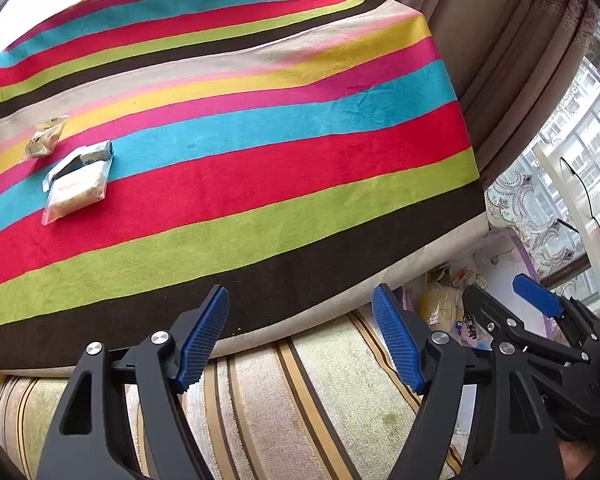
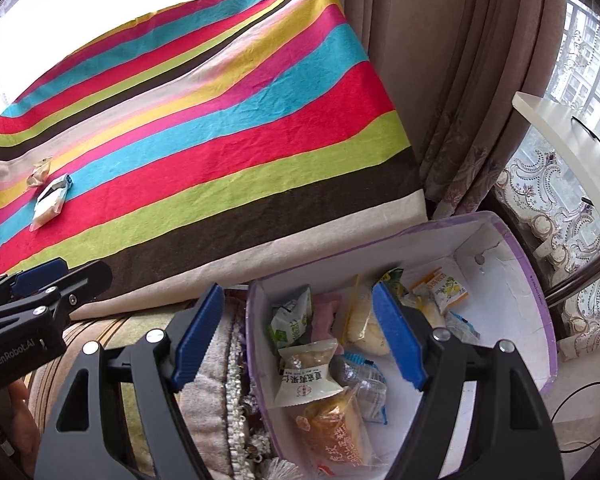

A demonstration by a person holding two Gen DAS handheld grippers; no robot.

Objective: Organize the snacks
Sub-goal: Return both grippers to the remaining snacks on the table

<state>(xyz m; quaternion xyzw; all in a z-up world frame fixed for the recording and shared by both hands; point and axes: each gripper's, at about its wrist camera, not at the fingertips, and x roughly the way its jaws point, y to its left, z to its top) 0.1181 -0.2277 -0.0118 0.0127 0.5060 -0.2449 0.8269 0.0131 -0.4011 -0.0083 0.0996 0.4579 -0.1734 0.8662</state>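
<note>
Two snack packets lie on the striped tablecloth (image 1: 260, 152) at the left: a clear packet with a pale cake (image 1: 78, 186) and a small beige packet (image 1: 46, 136) behind it. Both also show in the right wrist view, the cake packet (image 2: 51, 200) and the beige packet (image 2: 39, 172). My left gripper (image 1: 300, 340) is open and empty at the table's near edge, far from the packets. My right gripper (image 2: 298, 340) is open and empty above a white box with a purple rim (image 2: 512, 304), which holds several snack packets (image 2: 308, 376). The right gripper (image 1: 512, 304) also shows in the left wrist view.
A striped sofa cushion (image 1: 300, 400) lies below the table edge. Beige curtains (image 2: 440, 80) hang behind the table at the right. A white shelf with a black cable (image 2: 572, 140) and a window with lace are at the far right.
</note>
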